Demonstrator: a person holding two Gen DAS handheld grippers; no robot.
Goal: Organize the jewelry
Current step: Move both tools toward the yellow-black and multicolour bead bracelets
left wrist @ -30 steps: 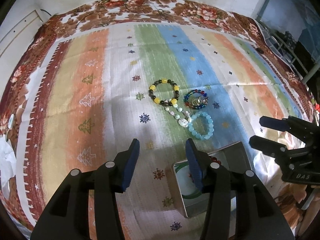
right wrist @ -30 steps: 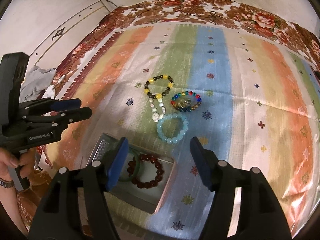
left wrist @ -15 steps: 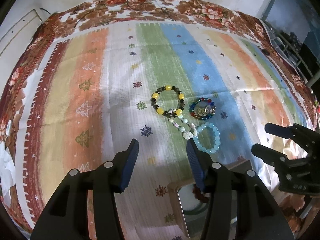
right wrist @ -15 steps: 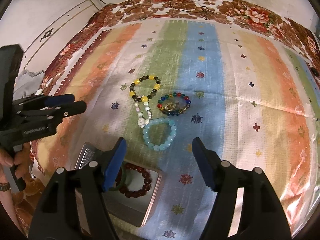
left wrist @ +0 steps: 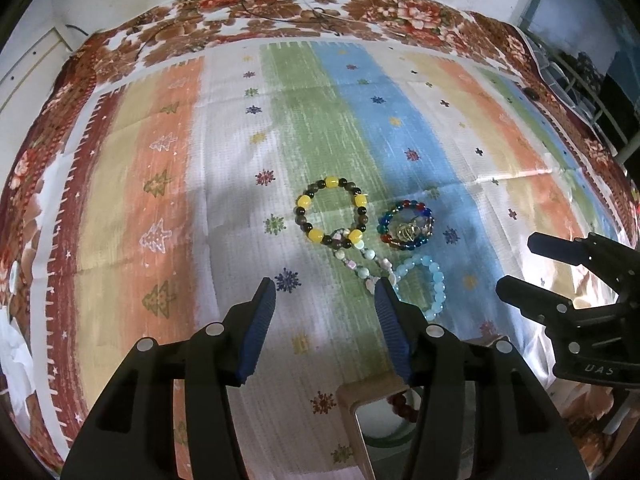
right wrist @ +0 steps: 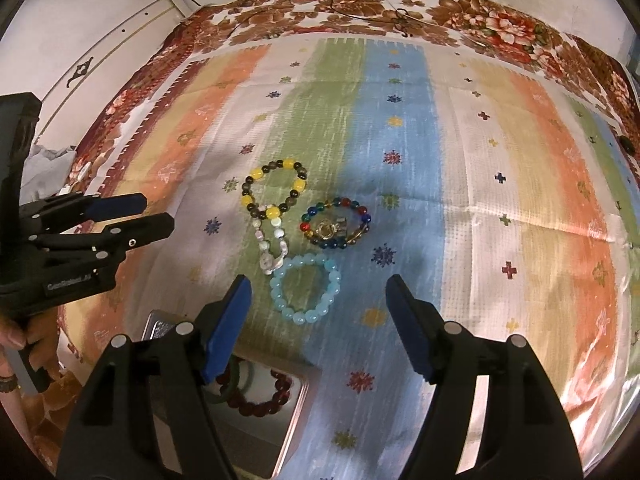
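Left tongs (left wrist: 325, 294) and right tongs (right wrist: 318, 292) both agape, empty, angled steeply downward

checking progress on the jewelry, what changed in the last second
Both grippers moved forward over the cloth toward the loose bracelets: the tin has slid toward the bottom edge of both views, and the light blue bracelet now lies just ahead of the right gripper. The left gripper is empty too. Nothing was gripped or released. The four loose bracelets and the tin's contents stayed put.

Two black plastic grippers, left gripper (left wrist: 326, 294) and right gripper (right wrist: 318, 290), with ribbed blue pads, silver screws, white lettering; a wristband (right wrist: 7, 382).
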